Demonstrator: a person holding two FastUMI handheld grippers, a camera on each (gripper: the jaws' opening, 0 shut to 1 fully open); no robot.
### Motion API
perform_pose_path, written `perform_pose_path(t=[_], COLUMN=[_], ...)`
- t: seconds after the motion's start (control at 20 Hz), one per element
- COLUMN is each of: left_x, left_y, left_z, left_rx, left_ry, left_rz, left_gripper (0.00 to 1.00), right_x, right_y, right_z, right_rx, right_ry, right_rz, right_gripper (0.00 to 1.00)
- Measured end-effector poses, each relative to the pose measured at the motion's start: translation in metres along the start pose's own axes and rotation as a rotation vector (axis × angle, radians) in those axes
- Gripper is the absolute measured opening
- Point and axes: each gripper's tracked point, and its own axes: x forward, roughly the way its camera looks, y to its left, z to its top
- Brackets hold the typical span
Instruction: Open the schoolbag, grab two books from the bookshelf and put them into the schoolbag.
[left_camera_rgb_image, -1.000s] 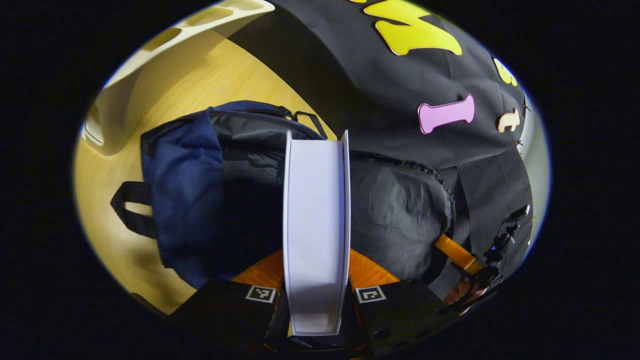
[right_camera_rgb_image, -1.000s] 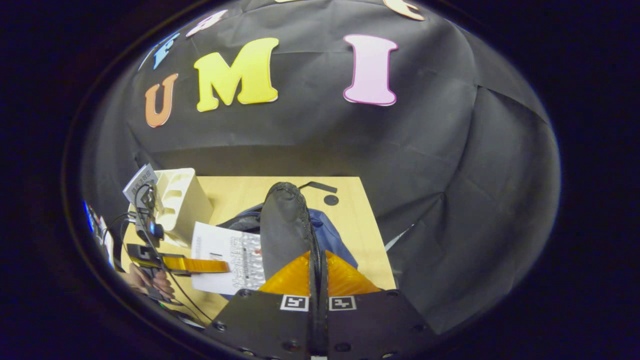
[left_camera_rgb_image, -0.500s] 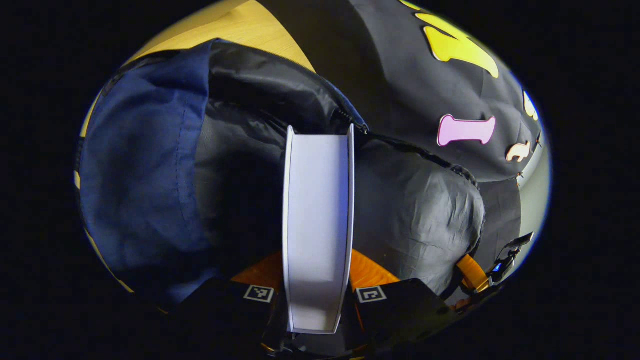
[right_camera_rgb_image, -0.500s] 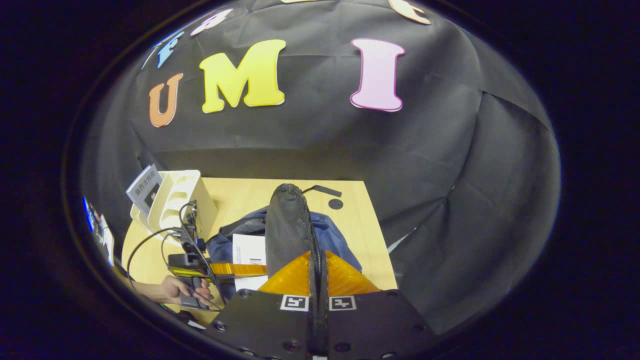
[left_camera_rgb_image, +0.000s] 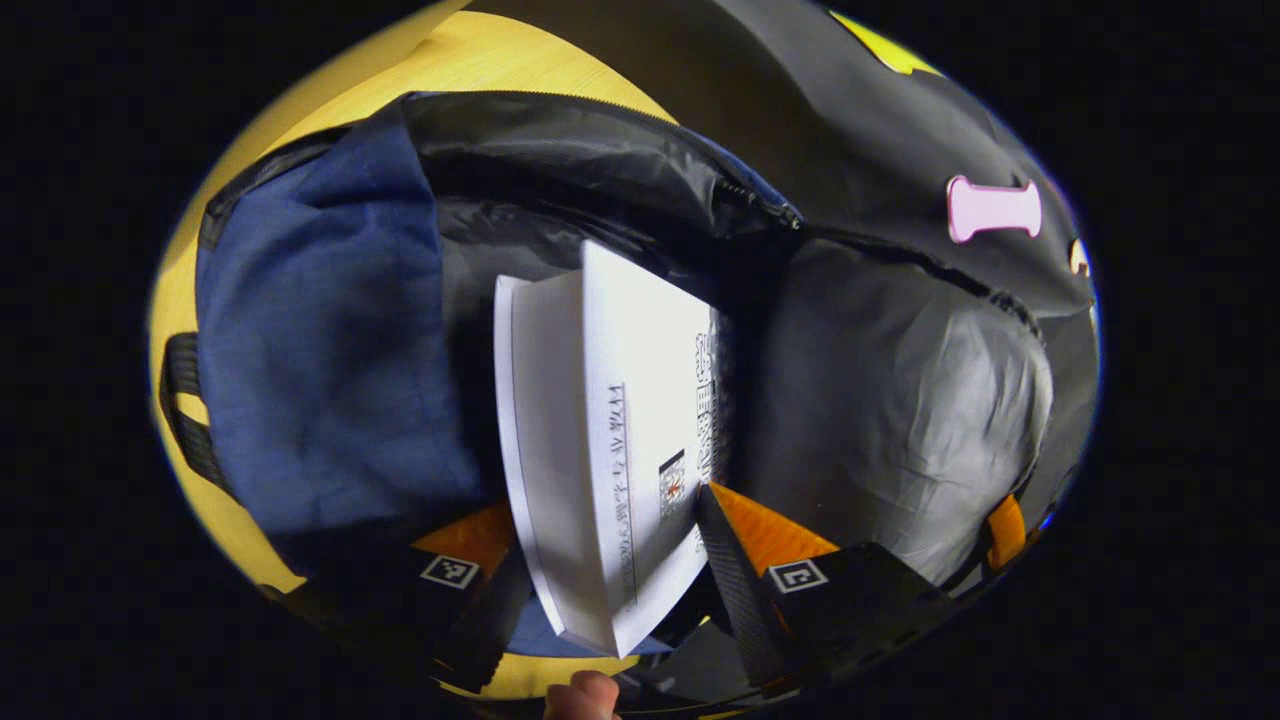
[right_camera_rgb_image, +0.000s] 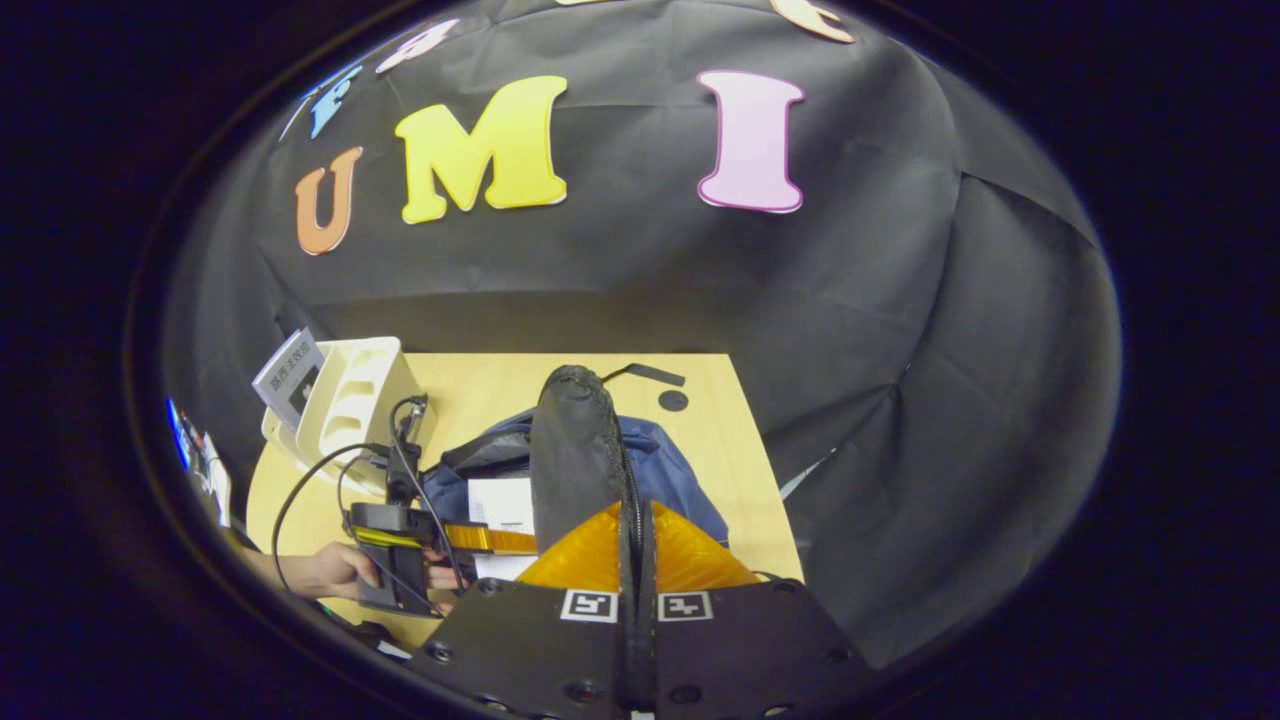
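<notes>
The step in hand is loading a book into the bag. In the left gripper view, a white paperback book with printed text on its cover (left_camera_rgb_image: 610, 440) sits at the centre of the frame, tilted, its far end lying in the dark mouth of the navy-blue fabric schoolbag with black lining (left_camera_rgb_image: 320, 330). The left gripper (left_camera_rgb_image: 615, 560), at the bottom centre, has its fingers spread wide to either side of the book's near end; they look released, with the book leaning free between them, not pinched.

In the right gripper view, the right gripper (right_camera_rgb_image: 634, 560) at the bottom centre is clenched on the black zip-edged flap of the schoolbag (right_camera_rgb_image: 575, 450), holding it upright so the mouth stays open. At the left of that frame a cream plastic bookshelf (right_camera_rgb_image: 345, 400) stands on the light wooden surface (right_camera_rgb_image: 710, 440), with another book (right_camera_rgb_image: 288, 372) leaning in it.

Judged from this, one book is going in, a second remains. The next move calls for drawing the left gripper clear, then reaching to the bookshelf while the flap stays held.
</notes>
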Motion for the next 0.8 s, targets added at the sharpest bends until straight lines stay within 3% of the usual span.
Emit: perform_pose_path(t=[0.1,0.15,0.2,0.45,0.8], left_x=[-0.011,-0.024,-0.037,-0.13,-0.268], left_y=[0.007,0.011,0.013,0.013,0.007], left_z=[0.001,0.003,0.007,0.039,0.063], left_rx=[0.047,0.088,0.137,0.392,0.469], left_ry=[0.003,-0.009,-0.024,-0.168,-0.337], left_rz=[0.087,0.142,0.194,0.414,0.503], left_gripper=[0.9,1.0,0.9,0.9,0.9], right_x=[0.004,0.005,0.006,0.008,0.004], right_y=[0.002,0.003,0.006,0.017,0.038], right_z=[-0.002,-0.003,-0.004,-0.008,-0.013], right_rx=[0.001,0.002,-0.001,-0.009,-0.027], right_ry=[0.0,-0.001,-0.001,-0.007,-0.015], right_rz=[0.005,0.006,0.008,0.015,0.009], right_gripper=[0.0,0.0,0.0,0.0,0.0])
